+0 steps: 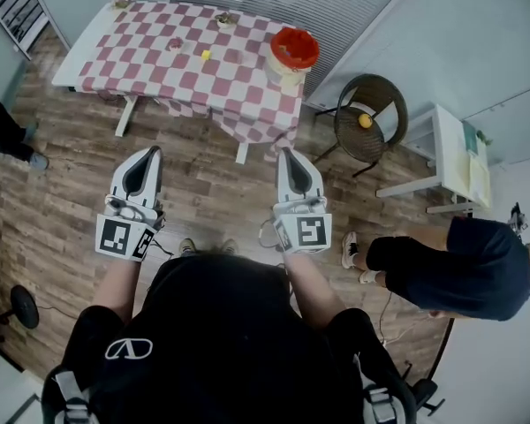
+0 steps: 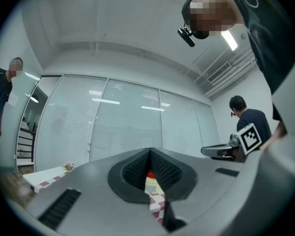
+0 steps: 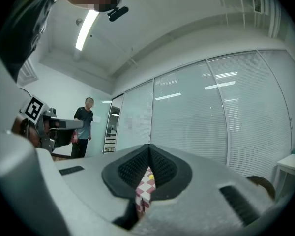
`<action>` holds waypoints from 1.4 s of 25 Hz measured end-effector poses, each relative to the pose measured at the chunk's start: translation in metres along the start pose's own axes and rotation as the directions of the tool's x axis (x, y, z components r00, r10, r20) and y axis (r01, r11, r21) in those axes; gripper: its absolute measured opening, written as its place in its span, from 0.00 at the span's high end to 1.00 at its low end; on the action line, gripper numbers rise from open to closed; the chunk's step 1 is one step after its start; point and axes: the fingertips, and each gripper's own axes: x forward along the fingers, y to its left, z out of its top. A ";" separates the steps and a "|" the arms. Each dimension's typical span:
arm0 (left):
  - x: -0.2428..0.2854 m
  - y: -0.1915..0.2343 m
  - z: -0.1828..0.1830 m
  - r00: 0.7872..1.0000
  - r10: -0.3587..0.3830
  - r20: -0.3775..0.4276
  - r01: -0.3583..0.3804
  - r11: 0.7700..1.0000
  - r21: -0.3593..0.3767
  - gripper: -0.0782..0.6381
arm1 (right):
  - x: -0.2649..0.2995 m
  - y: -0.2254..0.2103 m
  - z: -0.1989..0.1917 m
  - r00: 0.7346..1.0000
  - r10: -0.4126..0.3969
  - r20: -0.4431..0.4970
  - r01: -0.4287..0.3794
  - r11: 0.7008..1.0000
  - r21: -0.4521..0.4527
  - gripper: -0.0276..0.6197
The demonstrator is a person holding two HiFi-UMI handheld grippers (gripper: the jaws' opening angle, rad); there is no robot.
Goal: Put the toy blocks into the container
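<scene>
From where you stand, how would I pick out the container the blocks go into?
Find the table with the red-and-white checked cloth. At its right end stands a pale container with a red top, far bigger than the small pieces elsewhere on the cloth.

Red/wht chk tablecloth [image 1: 238, 87]; red container [image 1: 293, 48]; yel. block [image 1: 206, 55]

Head view steeply down from above, tabletop [image 1: 238, 69] far ahead, 2 gripper views level, both facing that same tabletop.
</scene>
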 end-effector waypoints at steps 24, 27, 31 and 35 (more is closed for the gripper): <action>0.101 0.040 -0.025 0.998 0.059 0.021 -0.060 0.998 0.037 0.88 | 0.093 -0.056 -0.030 0.997 0.064 0.048 -0.065 0.998 0.017 0.96; 0.135 0.071 -0.037 0.999 0.036 0.033 -0.037 0.999 0.026 0.88 | 0.134 -0.063 -0.039 0.998 0.044 0.042 -0.044 0.999 0.007 0.96; 0.192 0.121 -0.047 0.999 -0.007 0.039 0.007 1.000 0.017 0.88 | 0.200 -0.073 -0.044 1.000 0.009 0.024 -0.009 1.000 0.000 0.96; 0.245 0.170 -0.054 0.998 -0.050 0.026 0.050 0.999 0.004 0.88 | 0.264 -0.083 -0.041 0.999 -0.029 0.018 0.030 0.999 -0.019 0.96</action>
